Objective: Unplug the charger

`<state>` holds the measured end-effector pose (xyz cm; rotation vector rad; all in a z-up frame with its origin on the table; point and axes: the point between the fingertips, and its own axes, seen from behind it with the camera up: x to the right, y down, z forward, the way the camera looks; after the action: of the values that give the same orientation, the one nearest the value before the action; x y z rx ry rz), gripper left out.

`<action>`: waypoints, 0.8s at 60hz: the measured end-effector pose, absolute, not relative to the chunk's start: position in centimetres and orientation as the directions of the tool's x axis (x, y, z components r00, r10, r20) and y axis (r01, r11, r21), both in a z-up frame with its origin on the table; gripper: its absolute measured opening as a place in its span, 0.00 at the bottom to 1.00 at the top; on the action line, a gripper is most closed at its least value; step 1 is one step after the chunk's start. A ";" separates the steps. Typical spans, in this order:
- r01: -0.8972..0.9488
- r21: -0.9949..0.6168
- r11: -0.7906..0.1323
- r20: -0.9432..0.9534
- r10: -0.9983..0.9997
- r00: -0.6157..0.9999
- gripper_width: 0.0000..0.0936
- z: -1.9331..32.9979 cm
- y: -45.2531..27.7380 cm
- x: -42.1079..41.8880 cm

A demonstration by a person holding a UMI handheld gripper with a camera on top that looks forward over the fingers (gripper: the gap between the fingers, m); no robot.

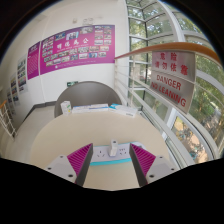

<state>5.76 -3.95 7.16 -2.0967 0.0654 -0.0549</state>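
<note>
1. Room first, going left to right: a wall with small framed notices [20, 76], then a long row of magenta poster boards [68, 50] running along that wall. Further right is a big window wall [160, 30] with greenery outside, and a white sign with red lettering [172, 80] reading "DANGER" sits in front of the glass. Looks like a stairwell or landing, with a pale curved ledge [95, 92] below the posters.

2. Surface: a light beige tabletop [50, 135] spreads out just beyond the fingers and tapers off toward the ledge.

3. The charger [112, 151] is a small white block sitting right between the finger pads, close in against the gripper. Its long axis seems to run left to right across the gap. It's too small to tell which way the plug end faces, so I can't call that one.

4. Gripper [112, 158]: left magenta pad [82, 157] and right magenta pad [143, 158] are spread moderately wide. The white block fills most of the space between them, but I honestly can't tell if both pads are pressing on it or just flanking it.
</note>
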 end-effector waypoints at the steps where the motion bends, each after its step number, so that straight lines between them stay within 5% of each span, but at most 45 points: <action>1: -0.031 -0.862 -0.506 0.007 -0.072 0.997 0.77 6.8 -3.2 5.8; 10: -0.056 -0.844 -0.533 0.004 -0.110 0.994 0.50 3.9 0.1 6.4; 17: -0.056 -0.832 -0.551 0.018 -0.127 0.992 0.18 2.3 0.8 7.1; 36: -0.112 -0.819 -0.563 -0.044 -0.133 0.990 0.06 2.8 0.7 6.4; 48: 0.061 -0.995 -0.084 0.061 0.009 0.998 0.06 29.3 5.6 7.7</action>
<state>7.72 5.63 29.34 -1.6546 -0.0541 -0.0433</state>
